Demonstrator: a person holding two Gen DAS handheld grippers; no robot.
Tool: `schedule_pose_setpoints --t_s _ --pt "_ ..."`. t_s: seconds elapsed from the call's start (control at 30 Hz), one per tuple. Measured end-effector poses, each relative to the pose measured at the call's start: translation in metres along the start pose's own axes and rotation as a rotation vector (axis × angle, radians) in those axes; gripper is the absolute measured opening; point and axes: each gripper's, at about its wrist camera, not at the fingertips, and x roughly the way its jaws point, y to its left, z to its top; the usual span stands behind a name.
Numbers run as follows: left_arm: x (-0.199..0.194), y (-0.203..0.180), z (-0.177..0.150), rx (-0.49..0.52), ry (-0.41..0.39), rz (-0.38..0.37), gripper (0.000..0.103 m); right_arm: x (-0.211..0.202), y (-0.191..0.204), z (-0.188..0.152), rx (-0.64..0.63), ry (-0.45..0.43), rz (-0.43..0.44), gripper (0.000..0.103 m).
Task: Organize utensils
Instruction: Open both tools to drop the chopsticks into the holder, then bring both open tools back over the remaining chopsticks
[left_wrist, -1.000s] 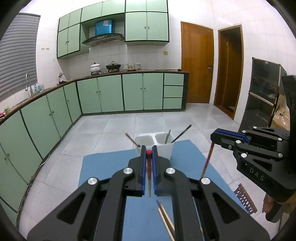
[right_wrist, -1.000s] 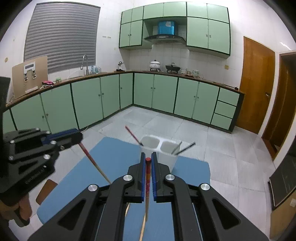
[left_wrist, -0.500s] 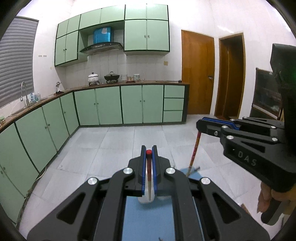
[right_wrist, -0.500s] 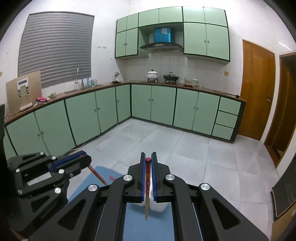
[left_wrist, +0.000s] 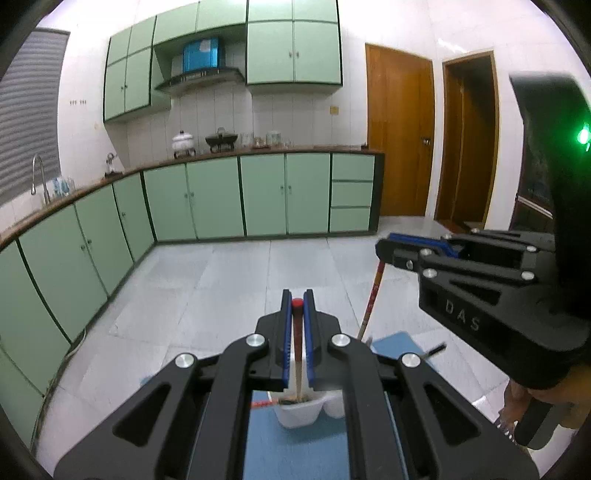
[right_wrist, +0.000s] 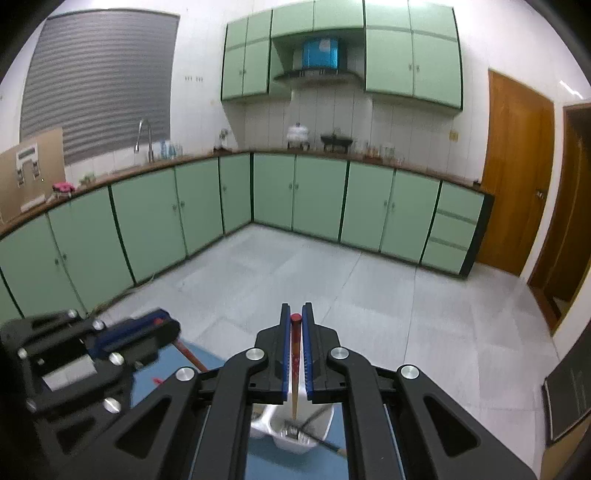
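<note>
Since a second ago both claws have come forward and up over the white two-part holder (left_wrist: 308, 410), which now sits close below them instead of far off on the blue mat (left_wrist: 295, 454). Left claw (left_wrist: 297, 306) clenched on a red-tipped chopstick (left_wrist: 296, 332), held upright, its lower end dipping at or into the holder's left compartment. Right claw (right_wrist: 296, 321) clenched on a second red-tipped chopstick (right_wrist: 294, 365), tip hanging just above the right compartment, where a metal utensil (right_wrist: 295, 430) already lies. Judgement: both sticks are lined up for dropping; release is the step pending. Holder stands near the far edge of the mat. Writing: "DAS" moulded on the right claw's body; nothing else legible.
</note>
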Motion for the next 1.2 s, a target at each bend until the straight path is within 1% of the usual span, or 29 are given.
schedule_pose_setpoints --t_s 0.1,0.13,0.23,0.3,0.37,0.4,0.47,0.5,0.57,0.67,0.7,0.77,0.8,0.87,0.9,0.93,1.03,1.13,1.2 --pt "-0.008 0.007 -0.011 -0.013 0.003 -0.006 0.008 -0.006 -0.007 -0.012 0.026 -0.003 0.004 0.010" --pt "-0.016 0.010 -0.013 -0.014 0.000 -0.007 0.010 -0.013 -0.008 -0.014 0.029 -0.012 0.003 0.011" --pt "-0.048 0.015 -0.022 -0.011 -0.020 0.001 0.015 -0.048 -0.015 -0.018 0.063 -0.058 0.012 0.012" --pt "-0.075 0.018 -0.029 -0.013 -0.034 0.004 0.017 -0.077 -0.016 -0.026 0.076 -0.091 0.017 0.013" --pt "-0.104 0.020 -0.040 -0.018 -0.050 -0.001 0.019 -0.114 -0.011 -0.046 0.070 -0.120 0.024 0.013" --pt "-0.126 0.019 -0.052 -0.015 -0.064 0.002 0.021 -0.127 -0.007 -0.055 0.065 -0.128 0.027 0.014" --pt "-0.155 0.012 -0.075 0.012 -0.083 0.019 0.028 -0.157 0.003 -0.082 0.055 -0.144 0.029 0.014" --pt "-0.167 0.007 -0.087 0.019 -0.088 0.021 0.029 -0.172 0.010 -0.102 0.051 -0.144 0.033 0.015" --pt "-0.196 -0.003 -0.128 0.035 -0.083 0.029 0.031 -0.197 0.022 -0.138 0.042 -0.147 0.025 0.017" --pt "-0.223 -0.012 -0.177 0.019 -0.060 0.044 0.034 -0.231 0.040 -0.203 0.046 -0.140 0.005 0.018" --pt "-0.233 -0.017 -0.200 -0.002 -0.044 0.044 0.034 -0.238 0.046 -0.220 0.054 -0.134 0.007 0.019" --pt "-0.243 -0.022 -0.228 -0.023 -0.015 0.039 0.035 -0.253 0.059 -0.264 0.068 -0.114 -0.010 0.019" --pt "-0.251 -0.029 -0.248 -0.028 -0.002 0.053 0.035 -0.255 0.062 -0.279 0.075 -0.101 -0.011 0.019" --pt "-0.256 -0.035 -0.273 -0.057 0.031 0.041 0.037 -0.260 0.070 -0.314 0.106 -0.059 -0.016 0.019" --pt "-0.256 -0.041 -0.291 -0.067 0.063 0.031 0.037 -0.260 0.071 -0.326 0.122 -0.044 -0.012 0.019" --pt "-0.255 -0.044 -0.300 -0.063 0.082 0.032 0.037 -0.260 0.075 -0.341 0.140 -0.024 -0.012 0.019" --pt "-0.255 -0.055 -0.329 -0.065 0.132 0.025 0.037 -0.259 0.084 -0.371 0.170 0.019 0.003 0.019" --pt "-0.252 -0.068 -0.347 -0.052 0.161 0.000 0.037 -0.258 0.089 -0.385 0.179 0.036 0.015 0.019" --pt "-0.247 -0.079 -0.358 -0.026 0.178 -0.011 0.037 -0.257 0.090 -0.391 0.182 0.046 0.022 0.019"
